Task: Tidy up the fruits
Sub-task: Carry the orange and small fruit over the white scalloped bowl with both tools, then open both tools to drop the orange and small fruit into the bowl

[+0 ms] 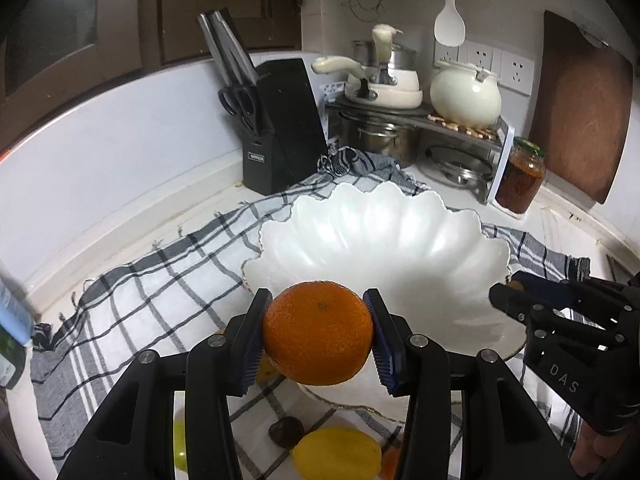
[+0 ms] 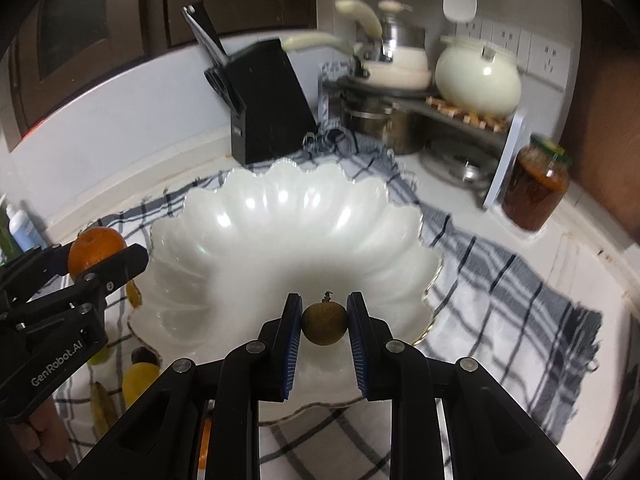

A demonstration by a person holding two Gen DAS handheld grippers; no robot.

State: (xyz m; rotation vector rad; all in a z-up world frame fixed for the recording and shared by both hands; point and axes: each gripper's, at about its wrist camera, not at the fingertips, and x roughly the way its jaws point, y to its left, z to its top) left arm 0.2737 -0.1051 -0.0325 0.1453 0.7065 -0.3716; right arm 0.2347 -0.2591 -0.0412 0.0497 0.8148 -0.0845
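Observation:
My left gripper [image 1: 318,332] is shut on an orange [image 1: 318,334] held over the near left rim of a white scalloped bowl [image 1: 380,236]. My right gripper [image 2: 324,322] is shut on a small round brown fruit [image 2: 324,325] with a short stem, above the bowl's [image 2: 280,232] near side. The bowl holds nothing. In the right wrist view the left gripper [image 2: 102,258] with the orange [image 2: 94,254] shows at the left; in the left wrist view the right gripper [image 1: 506,294] shows at the right. A yellow fruit [image 1: 336,454] and a dark small fruit [image 1: 286,432] lie on the cloth below.
The bowl sits on a black-and-white checked cloth [image 1: 160,292] on a white counter. Behind stand a black knife block [image 1: 284,128], a rack with pots and a cream kettle [image 1: 466,94], and a jar of red paste [image 1: 520,178]. More yellow fruit [image 2: 138,380] lies at the cloth's left.

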